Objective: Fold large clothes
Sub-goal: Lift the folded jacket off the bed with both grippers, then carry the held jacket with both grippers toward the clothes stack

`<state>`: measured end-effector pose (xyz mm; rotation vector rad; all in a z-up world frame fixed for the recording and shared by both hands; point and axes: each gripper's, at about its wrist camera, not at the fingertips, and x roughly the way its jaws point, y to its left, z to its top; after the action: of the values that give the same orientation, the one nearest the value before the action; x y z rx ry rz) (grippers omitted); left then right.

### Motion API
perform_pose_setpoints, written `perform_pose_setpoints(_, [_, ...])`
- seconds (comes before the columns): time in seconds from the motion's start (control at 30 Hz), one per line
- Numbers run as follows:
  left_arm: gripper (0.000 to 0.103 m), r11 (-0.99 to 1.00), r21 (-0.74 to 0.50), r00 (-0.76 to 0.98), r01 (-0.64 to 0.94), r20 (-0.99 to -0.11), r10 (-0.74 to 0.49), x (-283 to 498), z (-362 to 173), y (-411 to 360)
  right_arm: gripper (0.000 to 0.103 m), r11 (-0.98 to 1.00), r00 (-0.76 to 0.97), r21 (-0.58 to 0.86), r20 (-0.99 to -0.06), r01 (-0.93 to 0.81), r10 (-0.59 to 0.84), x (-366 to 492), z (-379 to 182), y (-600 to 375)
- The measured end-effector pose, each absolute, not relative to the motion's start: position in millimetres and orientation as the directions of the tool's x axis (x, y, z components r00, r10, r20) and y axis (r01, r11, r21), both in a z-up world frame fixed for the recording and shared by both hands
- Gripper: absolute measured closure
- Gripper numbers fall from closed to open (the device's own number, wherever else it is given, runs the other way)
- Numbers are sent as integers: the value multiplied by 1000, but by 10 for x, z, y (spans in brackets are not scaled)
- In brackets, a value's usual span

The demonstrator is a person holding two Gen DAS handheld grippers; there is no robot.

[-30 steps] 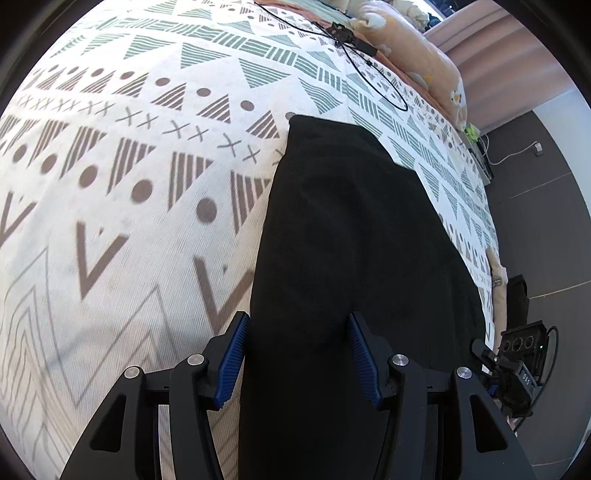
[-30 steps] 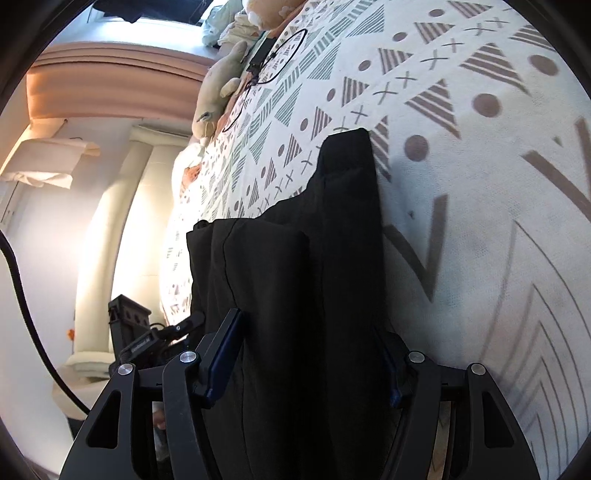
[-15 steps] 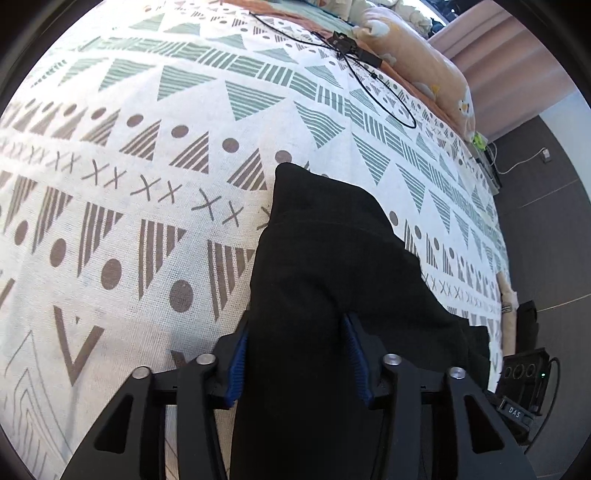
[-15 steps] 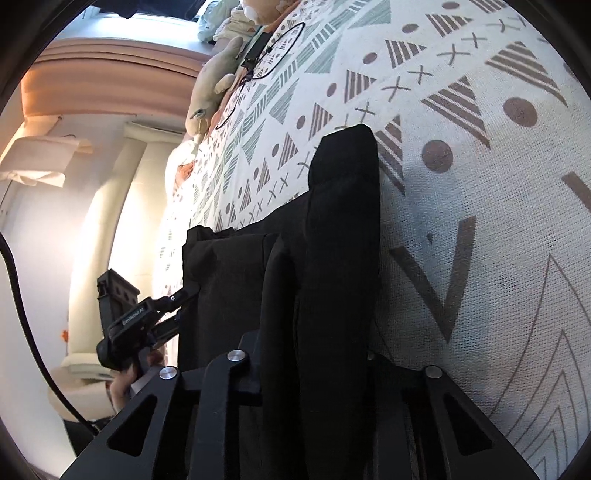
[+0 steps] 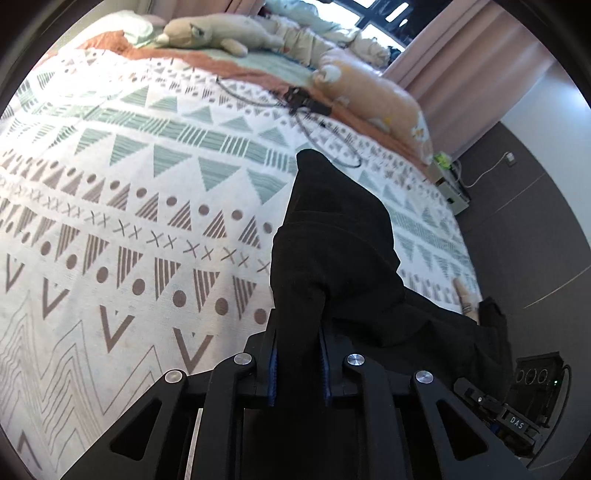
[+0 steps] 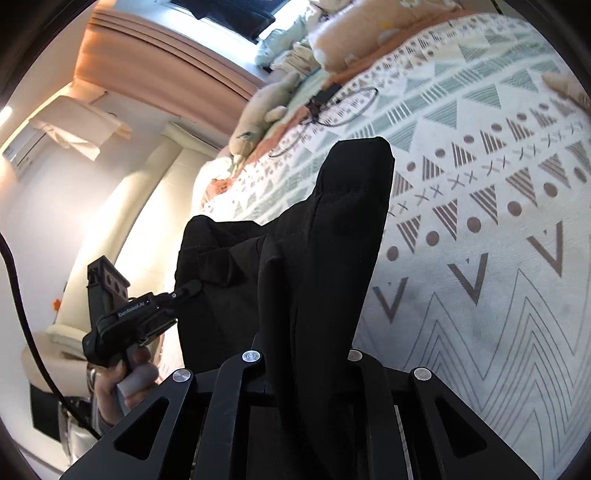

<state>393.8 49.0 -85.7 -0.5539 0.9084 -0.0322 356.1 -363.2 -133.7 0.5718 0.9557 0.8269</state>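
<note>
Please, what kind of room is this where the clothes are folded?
Most likely a bedroom. The black garment is held over a bed with a patterned bedspread, soft toys lie at its far end, and curtains hang beside a window.

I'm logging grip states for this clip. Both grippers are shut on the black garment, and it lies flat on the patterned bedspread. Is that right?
Not quite. Both the left gripper and right gripper are shut on the black garment, but it does not lie flat: both wrist views show the gripped end raised above the patterned bedspread.
</note>
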Motion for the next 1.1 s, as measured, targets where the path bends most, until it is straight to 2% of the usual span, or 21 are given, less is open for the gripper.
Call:
perform_pose_setpoints(0.37, [87,848,-518,743,-111,-611,-275,2986,-109,374,89,572,377,686,-434,-450,818,2867,-749,-3561])
perform_pose_setpoints(0.5, [87,834,-535,769,-131,-586,-256,2745,28,387,89,568,372,648,-430,-508,823,2697,-531,-3446])
perform_pose_setpoints(0.63, [87,848,-518,784,-113,-571,-245,2628,222,303,89,548,392,638,-385,-541,836,2557,-376,-3520])
perform_pose_setpoints(0.83, [87,858,-514,822,-19,-497,-279,2440,639,45,89,537,452,615,-307,-577,838,2366,39,-3957])
perform_pose_setpoints(1.1, [87,851,-514,823,113,-432,-370,2404,1131,-598,89,612,575,534,-261,-583,775,2187,581,-4728])
